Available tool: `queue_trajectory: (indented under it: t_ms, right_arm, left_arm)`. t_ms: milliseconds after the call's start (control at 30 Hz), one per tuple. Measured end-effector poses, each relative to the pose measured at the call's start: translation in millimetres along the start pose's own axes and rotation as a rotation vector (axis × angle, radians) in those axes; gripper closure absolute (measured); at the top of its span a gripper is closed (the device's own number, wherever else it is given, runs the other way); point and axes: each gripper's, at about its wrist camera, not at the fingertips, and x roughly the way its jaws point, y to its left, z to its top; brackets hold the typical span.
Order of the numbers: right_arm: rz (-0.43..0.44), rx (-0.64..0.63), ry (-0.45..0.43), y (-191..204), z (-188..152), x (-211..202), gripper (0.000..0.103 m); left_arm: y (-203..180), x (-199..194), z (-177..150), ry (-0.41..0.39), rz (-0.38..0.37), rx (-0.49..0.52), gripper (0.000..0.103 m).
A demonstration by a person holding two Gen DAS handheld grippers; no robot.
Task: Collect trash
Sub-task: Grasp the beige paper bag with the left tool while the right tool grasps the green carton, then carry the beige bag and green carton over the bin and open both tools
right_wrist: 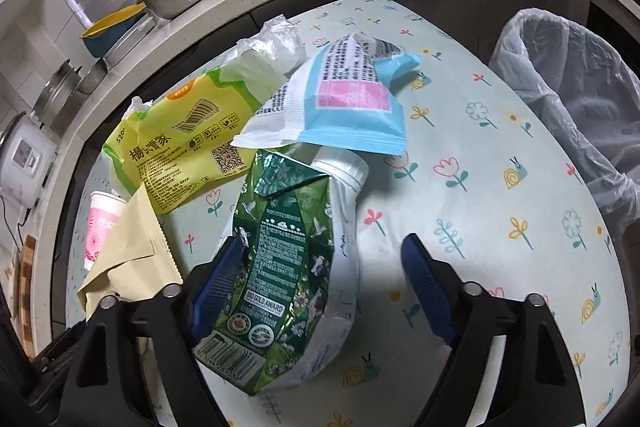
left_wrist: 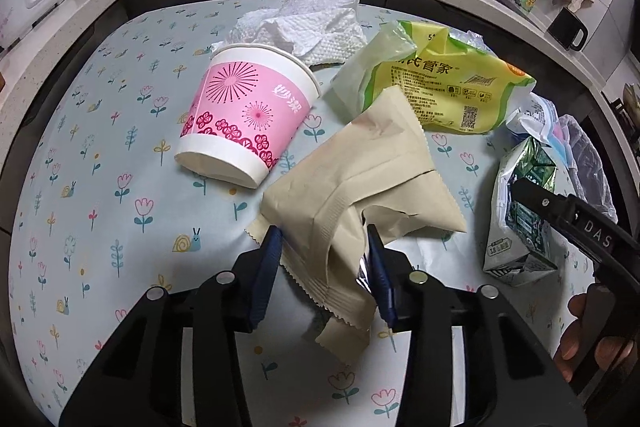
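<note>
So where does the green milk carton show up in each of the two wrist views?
Left wrist view: the green milk carton stands at the right edge, partly behind the other hand-held gripper's black finger.
Right wrist view: the green milk carton fills the lower centre, lying on the tablecloth between the blue pads.
Shared landmark: the yellow packet, just beyond the carton in both views.

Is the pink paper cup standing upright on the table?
No, the pink paper cup lies tipped on its side on the floral tablecloth.
</note>
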Motion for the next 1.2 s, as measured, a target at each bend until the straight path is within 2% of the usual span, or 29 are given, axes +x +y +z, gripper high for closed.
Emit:
queue_trajectory:
  t_ms: [167,233,267,333,700,1200]
  right_arm:
    - [0.074,-0.014,0.019,10,-1,2,0.063]
    - [0.11,-0.022,0.031,17,-2,1,0.084]
    - [0.113,-0.033,0.031,22,-2,-2,0.084]
    - [0.134,-0.047,0.032,27,-4,-8,0.092]
    - [0.172,-0.097,-0.046,36,-7,-62,0.093]
    - [0.137,-0.055,-0.179,-8,-2,-130,0.093]
  left_arm:
    - [-9,2,4,0.008,-0.006,0.002,0.062]
    - [-13,1,5,0.009,-0.012,0.008,0.062]
    - [-15,0,5,0.008,-0.011,0.011,0.063]
    - [-17,-3,4,0.006,-0.013,0.016,0.064]
    - [-27,-27,-3,-0.01,-0.021,0.012,0.07]
    - [-71,-68,-1,-0.088,-0.055,0.074,0.072]
